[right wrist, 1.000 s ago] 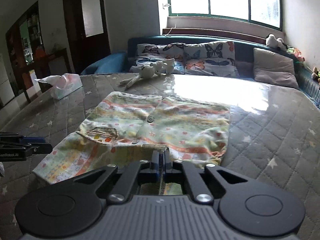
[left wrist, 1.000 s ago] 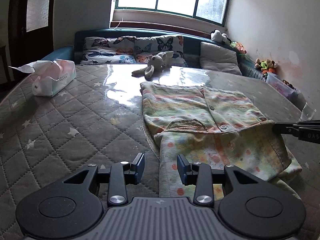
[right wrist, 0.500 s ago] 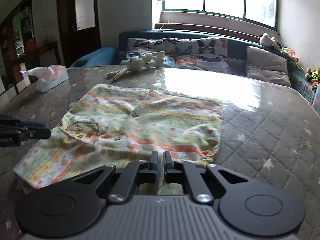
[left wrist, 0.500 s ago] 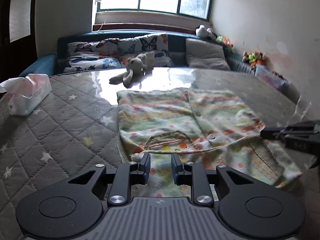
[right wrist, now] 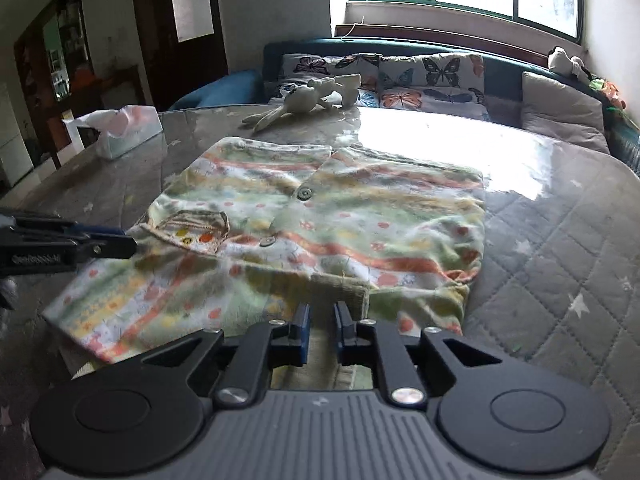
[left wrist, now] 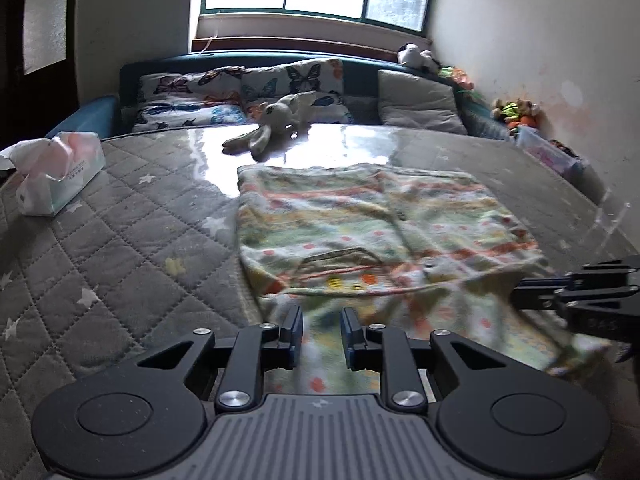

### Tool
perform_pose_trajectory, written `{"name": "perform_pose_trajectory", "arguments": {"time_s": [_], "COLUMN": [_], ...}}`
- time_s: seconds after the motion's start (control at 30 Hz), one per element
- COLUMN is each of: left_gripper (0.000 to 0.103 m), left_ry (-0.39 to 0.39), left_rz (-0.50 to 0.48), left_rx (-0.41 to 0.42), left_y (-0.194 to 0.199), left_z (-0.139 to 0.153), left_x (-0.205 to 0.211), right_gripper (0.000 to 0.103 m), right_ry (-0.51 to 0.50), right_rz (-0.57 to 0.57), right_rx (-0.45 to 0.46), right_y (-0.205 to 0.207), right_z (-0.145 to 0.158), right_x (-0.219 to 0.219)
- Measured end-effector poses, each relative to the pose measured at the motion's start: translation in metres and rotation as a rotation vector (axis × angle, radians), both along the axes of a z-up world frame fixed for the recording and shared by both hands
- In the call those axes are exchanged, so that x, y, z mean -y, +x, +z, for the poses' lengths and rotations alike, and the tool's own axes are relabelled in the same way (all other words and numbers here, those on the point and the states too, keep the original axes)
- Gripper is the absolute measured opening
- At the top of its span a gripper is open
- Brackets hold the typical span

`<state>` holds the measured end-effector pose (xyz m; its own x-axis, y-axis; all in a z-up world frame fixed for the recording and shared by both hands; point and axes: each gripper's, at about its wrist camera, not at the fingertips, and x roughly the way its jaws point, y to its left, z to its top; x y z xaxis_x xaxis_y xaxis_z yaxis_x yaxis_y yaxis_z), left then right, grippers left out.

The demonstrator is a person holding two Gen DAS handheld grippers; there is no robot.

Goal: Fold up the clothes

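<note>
A pastel striped, dotted button shirt (left wrist: 380,232) lies flat on the grey quilted mattress (left wrist: 100,260), its near part folded toward me. My left gripper (left wrist: 322,326) hovers over the shirt's near left edge. Its jaws stand narrowly apart, and cloth shows in the gap without being pinched. In the right wrist view the shirt (right wrist: 340,216) fills the middle. My right gripper (right wrist: 321,322) is at the near hem; its jaws are opening, with the hem below them and nothing gripped. Each gripper appears in the other's view: the right gripper (left wrist: 560,296), the left gripper (right wrist: 80,246).
A tissue pack (left wrist: 56,176) sits at the mattress's left edge. A plush rabbit (left wrist: 272,120) lies beyond the shirt, in front of butterfly pillows (left wrist: 240,88) and a grey cushion (left wrist: 416,104). Toys and a clear box (left wrist: 552,156) line the right wall.
The right jaws, shut on the hem a second ago, have parted and let the cloth go. The left jaws have narrowed. The near part of the shirt has settled lower.
</note>
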<state>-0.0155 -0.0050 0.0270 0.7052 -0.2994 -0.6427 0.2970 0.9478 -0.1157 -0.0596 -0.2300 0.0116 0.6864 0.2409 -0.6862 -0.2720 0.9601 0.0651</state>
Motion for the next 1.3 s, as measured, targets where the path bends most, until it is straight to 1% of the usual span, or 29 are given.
{"name": "perform_pose_trajectory", "arguments": {"time_s": [0.03, 0.07, 0.17, 0.27, 0.33, 0.47, 0.53, 0.67, 0.73, 0.83, 0.9, 0.97, 1.07, 1.13, 1.2, 1.27, 1.3], "left_gripper": [0.023, 0.023, 0.023, 0.027, 0.033, 0.036, 0.042, 0.043, 0.043, 0.043, 0.043, 0.043, 0.044, 0.048, 0.049, 0.051, 0.051], "left_ry": [-0.002, -0.004, -0.007, -0.008, 0.011, 0.047, 0.037, 0.069, 0.07, 0.056, 0.068, 0.087, 0.117, 0.152, 0.18, 0.205, 0.221], "left_rz": [-0.019, -0.039, -0.095, -0.141, -0.154, -0.171, -0.181, -0.19, -0.189, -0.195, -0.21, -0.229, -0.259, -0.283, -0.318, -0.355, -0.373], "left_rx": [0.002, 0.004, 0.007, -0.004, -0.004, 0.014, 0.015, 0.022, 0.025, 0.027, 0.042, 0.055, 0.064, 0.082, 0.096, 0.11, 0.118], "left_y": [-0.005, -0.01, -0.025, -0.039, -0.046, -0.056, -0.058, -0.06, -0.063, -0.068, -0.073, -0.08, -0.088, -0.097, -0.106, -0.115, -0.119], "left_z": [0.001, 0.002, 0.003, -0.001, -0.004, -0.006, -0.004, -0.009, -0.006, 0.0, 0.003, 0.006, 0.008, 0.009, 0.008, 0.007, 0.005], "left_x": [0.003, 0.006, 0.016, 0.025, 0.03, 0.035, 0.034, 0.038, 0.038, 0.034, 0.033, 0.031, 0.028, 0.026, 0.027, 0.028, 0.03], "right_gripper": [0.023, 0.025, 0.025, 0.026, 0.026, 0.026, 0.026, 0.026, 0.026, 0.026, 0.029, 0.034, 0.035, 0.039, 0.04, 0.047, 0.048], "right_ry": [0.0, 0.0, -0.003, -0.005, -0.01, -0.032, -0.031, -0.04, -0.057, -0.053, -0.059, -0.059, -0.077, -0.092, -0.1, -0.12, -0.127], "right_rz": [0.013, 0.025, 0.065, 0.091, 0.099, 0.101, 0.106, 0.106, 0.113, 0.12, 0.122, 0.13, 0.137, 0.141, 0.146, 0.151, 0.154], "right_rx": [0.002, 0.004, 0.006, -0.005, -0.01, 0.011, 0.024, 0.012, 0.024, 0.032, 0.037, 0.036, 0.038, 0.038, 0.035, 0.029, 0.026], "right_y": [-0.004, -0.009, -0.022, -0.034, -0.041, -0.054, -0.058, -0.059, -0.063, -0.067, -0.07, -0.073, -0.08, -0.085, -0.089, -0.094, -0.096], "right_z": [0.002, 0.003, 0.007, 0.005, 0.003, 0.006, 0.01, 0.003, 0.005, 0.01, 0.013, 0.015, 0.017, 0.018, 0.018, 0.018, 0.017], "right_x": [-0.001, -0.002, -0.006, -0.01, -0.011, -0.013, -0.012, -0.013, -0.015, -0.012, -0.009, -0.007, -0.003, -0.001, 0.002, 0.004, 0.005]}}
